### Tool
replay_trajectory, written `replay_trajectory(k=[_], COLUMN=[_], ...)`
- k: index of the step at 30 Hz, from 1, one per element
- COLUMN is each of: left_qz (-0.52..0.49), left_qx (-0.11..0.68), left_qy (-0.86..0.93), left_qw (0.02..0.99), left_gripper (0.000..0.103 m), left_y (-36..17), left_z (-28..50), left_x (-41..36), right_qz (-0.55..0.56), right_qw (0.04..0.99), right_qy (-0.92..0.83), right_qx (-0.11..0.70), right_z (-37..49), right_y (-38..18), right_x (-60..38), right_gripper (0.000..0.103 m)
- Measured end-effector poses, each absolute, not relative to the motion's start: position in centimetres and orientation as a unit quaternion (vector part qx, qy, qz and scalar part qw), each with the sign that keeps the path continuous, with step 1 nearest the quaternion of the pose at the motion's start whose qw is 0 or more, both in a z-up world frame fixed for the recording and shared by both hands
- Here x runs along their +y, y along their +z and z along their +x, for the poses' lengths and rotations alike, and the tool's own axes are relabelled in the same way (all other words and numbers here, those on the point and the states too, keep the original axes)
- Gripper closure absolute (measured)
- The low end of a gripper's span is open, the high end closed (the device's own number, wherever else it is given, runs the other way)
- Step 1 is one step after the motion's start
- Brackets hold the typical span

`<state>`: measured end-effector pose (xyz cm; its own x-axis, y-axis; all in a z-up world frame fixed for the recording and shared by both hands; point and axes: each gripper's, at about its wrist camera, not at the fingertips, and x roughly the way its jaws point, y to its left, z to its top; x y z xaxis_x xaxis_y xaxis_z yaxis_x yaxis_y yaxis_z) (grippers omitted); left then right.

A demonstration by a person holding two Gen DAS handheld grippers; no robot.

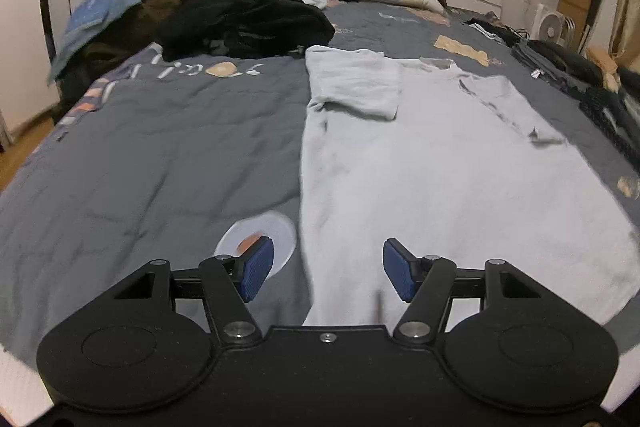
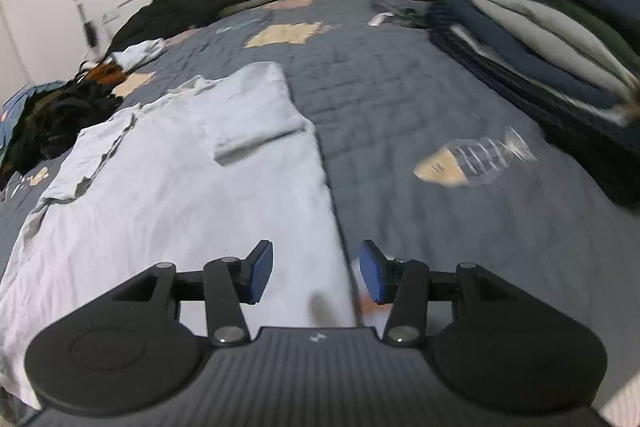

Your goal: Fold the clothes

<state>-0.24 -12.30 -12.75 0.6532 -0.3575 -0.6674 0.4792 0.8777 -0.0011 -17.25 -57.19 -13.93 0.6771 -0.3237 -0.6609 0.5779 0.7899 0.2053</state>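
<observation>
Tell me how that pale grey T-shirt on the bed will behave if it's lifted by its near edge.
The pale grey T-shirt is probably floppy: it lies flat and wrinkled on the quilt, so it should drape and sag. It looks thin, likely light. The folded-in sleeve is loose and may fall open. Left gripper and right gripper are open, straddling its side edges.

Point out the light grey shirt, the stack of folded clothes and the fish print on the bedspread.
light grey shirt (image 2: 180, 195), right wrist view, on the flat middle of its body.
stack of folded clothes (image 2: 552, 39), right wrist view, on the layered side of the pile.
fish print (image 2: 472, 159), right wrist view, on its ribbed body.
</observation>
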Motion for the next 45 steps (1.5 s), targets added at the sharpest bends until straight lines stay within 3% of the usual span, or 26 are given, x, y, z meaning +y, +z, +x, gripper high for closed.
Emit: replay_trajectory(k=[5, 10, 13, 14, 16, 17, 19, 25, 30, 34, 35, 36, 37, 45], left_qz=[0.218, 0.244, 0.194, 0.175, 0.128, 0.095, 0.037, 0.055, 0.061, 0.061, 0.059, 0.044, 0.024, -0.106], left_qx=[0.299, 0.315, 0.37, 0.389, 0.42, 0.43, 0.448, 0.455, 0.472, 0.48, 0.48, 0.481, 0.481, 0.423], left_qy=[-0.265, -0.276, -0.274, -0.272, -0.271, -0.272, -0.282, -0.272, -0.254, -0.257, -0.261, -0.266, -0.272, -0.327], left_qw=[0.89, 0.875, 0.866, 0.862, 0.857, 0.856, 0.848, 0.846, 0.842, 0.837, 0.835, 0.834, 0.833, 0.839], left_gripper=[0.043, 0.043, 0.043, 0.048, 0.066, 0.085, 0.092, 0.093, 0.082, 0.082, 0.087, 0.092, 0.092, 0.094], left_y=[-13.2, -14.8, -15.7, -16.0, -16.2, -15.9, -15.6, -15.9, -16.5, -16.6, -16.5, -16.2, -15.8, -8.1], left_z=[-4.2, -3.9, -2.2, -1.6, -0.4, 0.2, 1.2, 1.2, 1.4, 1.4, 1.4, 1.4, 1.5, 1.5], left_x=[-14.1, -15.3, -14.5, -14.2, -13.3, -12.8, -11.9, -12.7, -13.3, -13.6, -13.7, -13.4, -12.9, -7.5], right_qz=[0.138, 0.155, 0.162, 0.162, 0.166, 0.177, 0.204, 0.256, 0.227, 0.219, 0.217, 0.22, 0.239, 0.385], right_qw=[0.897, 0.878, 0.87, 0.867, 0.861, 0.86, 0.857, 0.831, 0.836, 0.833, 0.838, 0.841, 0.842, 0.853], right_qy=[-0.267, -0.282, -0.284, -0.287, -0.293, -0.293, -0.292, -0.284, -0.271, -0.26, -0.249, -0.236, -0.226, -0.161], right_qx=[0.324, 0.353, 0.369, 0.374, 0.381, 0.379, 0.373, 0.403, 0.42, 0.436, 0.435, 0.435, 0.428, 0.312], right_z=[-18.9, -19.5, -19.4, -19.5, -19.7, -20.0, -20.8, -21.7, -21.7, -21.6, -21.6, -21.6, -21.8, -25.8], right_y=[-13.4, -14.6, -15.4, -15.7, -16.1, -16.1, -16.0, -17.4, -17.8, -18.4, -18.2, -18.2, -18.0, -12.6], right_x=[-55.0, -55.0, -55.3, -55.4, -55.7, -56.0, -56.6, -57.8, -56.8, -56.6, -56.4, -56.3, -56.5, -59.3], right_gripper=[0.056, 0.056, 0.055, 0.055, 0.055, 0.055, 0.055, 0.055, 0.051, 0.051, 0.061, 0.084, 0.097, 0.101])
